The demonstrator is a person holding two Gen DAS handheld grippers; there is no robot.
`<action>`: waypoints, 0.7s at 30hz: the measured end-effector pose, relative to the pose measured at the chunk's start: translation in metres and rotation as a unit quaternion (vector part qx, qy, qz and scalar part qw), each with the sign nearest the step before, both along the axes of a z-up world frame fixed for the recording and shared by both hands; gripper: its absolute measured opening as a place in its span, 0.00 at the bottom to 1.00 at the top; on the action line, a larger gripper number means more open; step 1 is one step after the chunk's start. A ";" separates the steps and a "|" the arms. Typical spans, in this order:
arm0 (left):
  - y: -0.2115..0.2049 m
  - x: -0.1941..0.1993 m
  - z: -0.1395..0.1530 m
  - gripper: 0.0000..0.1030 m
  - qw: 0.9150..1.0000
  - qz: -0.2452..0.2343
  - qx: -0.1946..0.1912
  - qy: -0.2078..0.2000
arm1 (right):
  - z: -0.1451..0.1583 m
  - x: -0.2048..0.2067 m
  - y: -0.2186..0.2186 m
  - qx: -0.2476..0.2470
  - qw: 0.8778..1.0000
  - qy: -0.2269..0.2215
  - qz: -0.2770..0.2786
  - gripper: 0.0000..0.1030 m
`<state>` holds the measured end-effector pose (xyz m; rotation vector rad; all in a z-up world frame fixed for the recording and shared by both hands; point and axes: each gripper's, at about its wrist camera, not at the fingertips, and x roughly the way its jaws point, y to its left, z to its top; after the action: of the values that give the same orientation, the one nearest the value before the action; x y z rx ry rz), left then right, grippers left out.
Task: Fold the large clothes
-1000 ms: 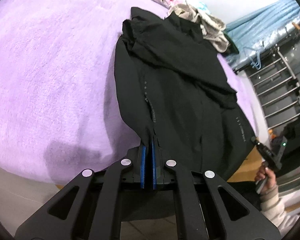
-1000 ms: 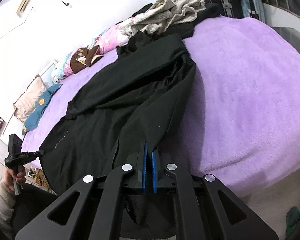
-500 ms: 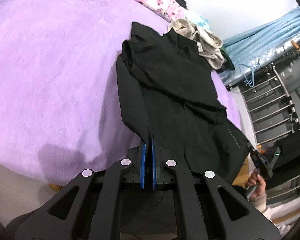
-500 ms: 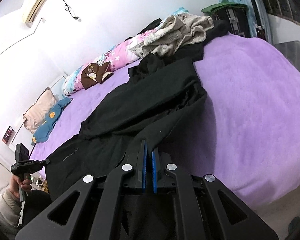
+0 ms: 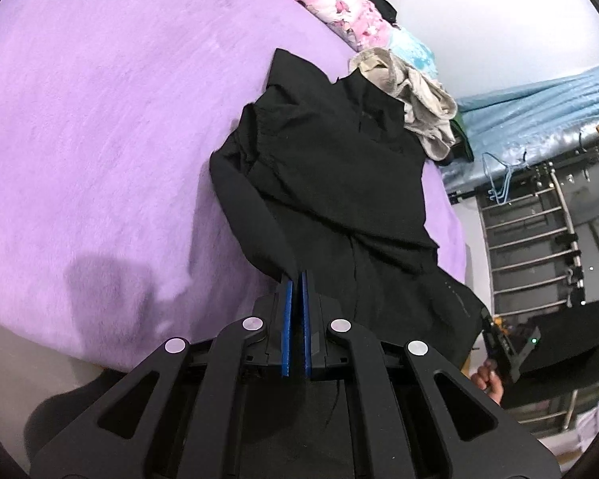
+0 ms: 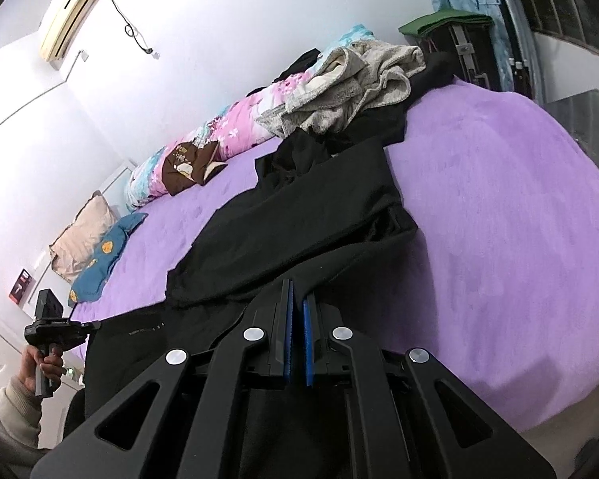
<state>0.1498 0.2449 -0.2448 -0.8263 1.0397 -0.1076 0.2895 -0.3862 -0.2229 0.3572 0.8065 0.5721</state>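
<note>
holding black jacket [image 5: 339, 183] by hem corners, body spread along purple bed [image 5: 92, 151]. left gripper [image 5: 295, 279] and right gripper [image 6: 297, 289] both pinched on cloth. i judge fabric soft, limp, fairly heavy; best grip stays at hem edges.

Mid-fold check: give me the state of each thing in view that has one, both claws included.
Left claw: shut on the black garment's hem.
Right claw: shut on the black garment's hem.
Black garment: spread lengthwise on the purple blanket, sleeves folded across, near edge lifted.
Beige garment: crumpled, unfolded.
Floral quilt: rolled along the wall.
</note>
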 end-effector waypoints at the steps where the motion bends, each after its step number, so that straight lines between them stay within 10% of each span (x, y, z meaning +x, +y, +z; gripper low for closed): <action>1: 0.002 0.004 0.003 0.02 1.000 0.002 0.001 0.001 | 0.001 0.004 0.001 0.003 1.000 0.001 0.000 0.04; 13: 0.013 0.048 0.020 0.00 1.000 0.010 -0.001 0.002 | 0.013 0.040 0.012 -0.004 1.000 -0.003 0.008 0.04; 21: 0.008 0.046 -0.023 0.00 0.998 -0.006 -0.018 0.064 | 0.005 0.045 0.015 -0.004 1.000 0.005 0.008 0.04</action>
<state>0.1959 0.2526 -0.2674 -0.8691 1.1655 -0.0845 0.3348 -0.3714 -0.2180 0.3480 0.8223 0.5820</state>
